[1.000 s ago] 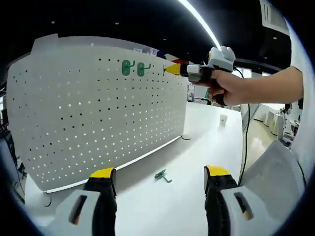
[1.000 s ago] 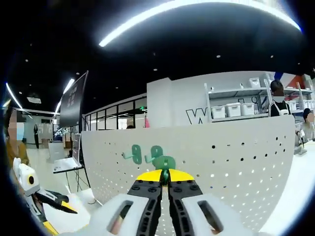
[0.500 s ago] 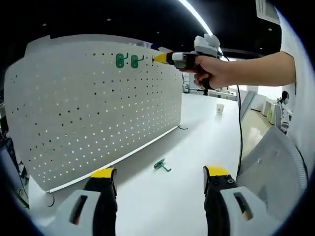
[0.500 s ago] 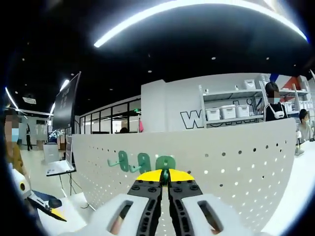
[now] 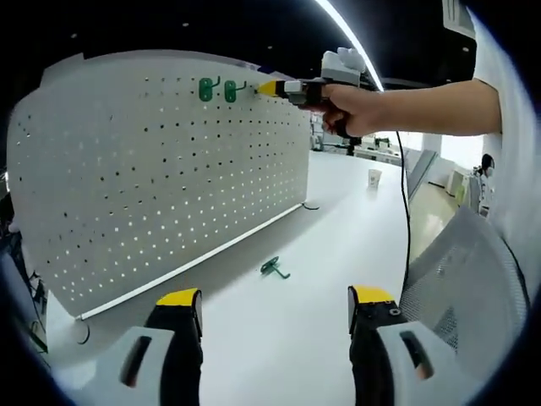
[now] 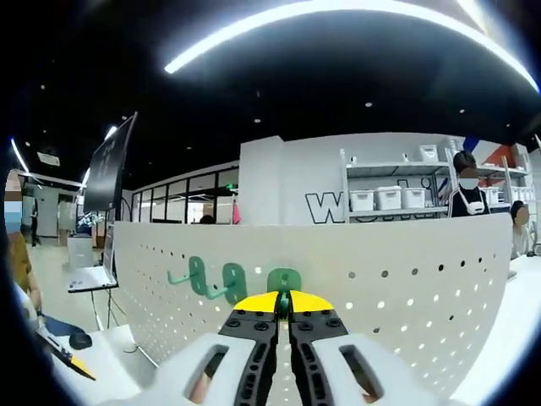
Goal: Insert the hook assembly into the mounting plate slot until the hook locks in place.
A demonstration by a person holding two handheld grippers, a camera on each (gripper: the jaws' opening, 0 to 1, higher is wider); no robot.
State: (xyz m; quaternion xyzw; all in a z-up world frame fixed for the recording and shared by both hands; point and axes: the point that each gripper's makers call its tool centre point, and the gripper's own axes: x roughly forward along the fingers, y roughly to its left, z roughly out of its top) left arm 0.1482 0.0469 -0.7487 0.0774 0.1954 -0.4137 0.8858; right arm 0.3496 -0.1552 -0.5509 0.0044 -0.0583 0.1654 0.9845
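The white pegboard [image 5: 161, 178] stands upright on the table, with two green hooks [image 5: 205, 89] [image 5: 230, 90] seated side by side near its top edge. A hand holds my right gripper [image 5: 264, 88] level just right of them, with its yellow tip at the board. In the right gripper view the jaws [image 6: 284, 303] are shut on a third green hook [image 6: 285, 280], which is pressed against the pegboard [image 6: 389, 288]. The two mounted hooks [image 6: 196, 275] [image 6: 230, 280] sit to its left. My left gripper [image 5: 275, 296] hangs open low over the table. A loose green hook [image 5: 272, 269] lies ahead of it.
A paper cup [image 5: 373, 178] stands far back on the white table [image 5: 338, 228]. A grey mesh chair back [image 5: 456, 279] rises at the right, and a black cable [image 5: 404, 220] hangs from the right gripper. Behind the board are shelves with bins [image 6: 397, 182] and people.
The right gripper has carried its hook left along the board's top, closing the gap to the two mounted hooks. Both views have shifted with the hands. The loose hook has stayed on the table.
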